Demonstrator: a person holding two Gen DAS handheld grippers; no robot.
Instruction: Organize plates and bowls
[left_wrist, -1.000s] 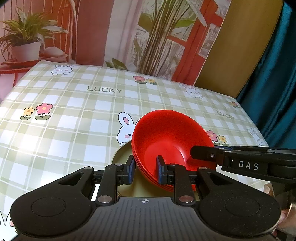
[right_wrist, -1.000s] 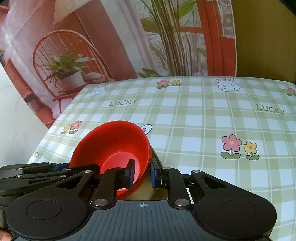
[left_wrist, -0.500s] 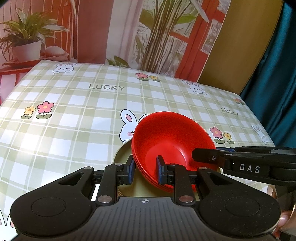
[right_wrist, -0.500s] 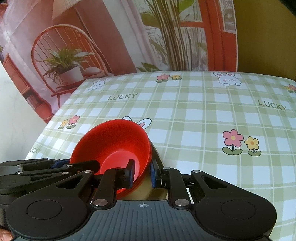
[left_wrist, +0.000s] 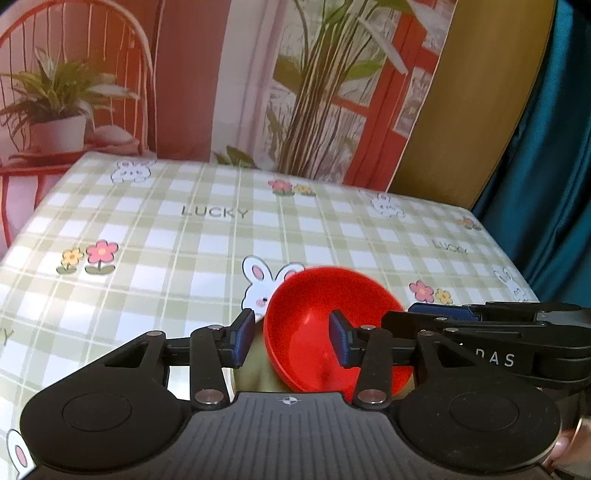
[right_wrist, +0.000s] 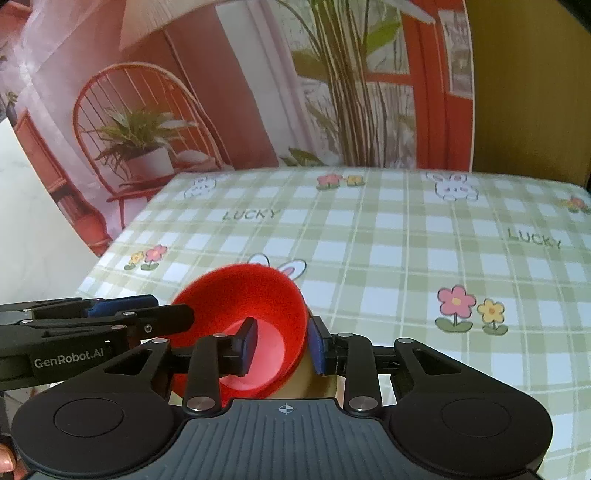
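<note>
A red bowl (left_wrist: 306, 306) (right_wrist: 240, 291) rests tilted on an olive plate (left_wrist: 255, 373) (right_wrist: 321, 384) near the front edge of the table. My left gripper (left_wrist: 291, 341) straddles the bowl's left rim. Its jaws are opening, and neither blue pad presses the rim. My right gripper (right_wrist: 282, 347) straddles the opposite rim, one finger inside the bowl and one outside. Its jaws are opening too, with the outer pad close beside the rim. Each gripper also shows in the other's view, the right gripper (left_wrist: 480, 325) and the left gripper (right_wrist: 96, 321).
The table (left_wrist: 207, 258) (right_wrist: 406, 258) wears a green checked cloth printed with rabbits, flowers and "LUCKY". A printed backdrop of plants and a chair stands behind it. A teal curtain (left_wrist: 554, 166) hangs at the right. A person's fingertip (left_wrist: 565, 446) shows at the corner.
Both grippers' jaws have spread apart from the bowl's rim, where they were shut on it before. The bowl now sits lower and smaller in both views.
</note>
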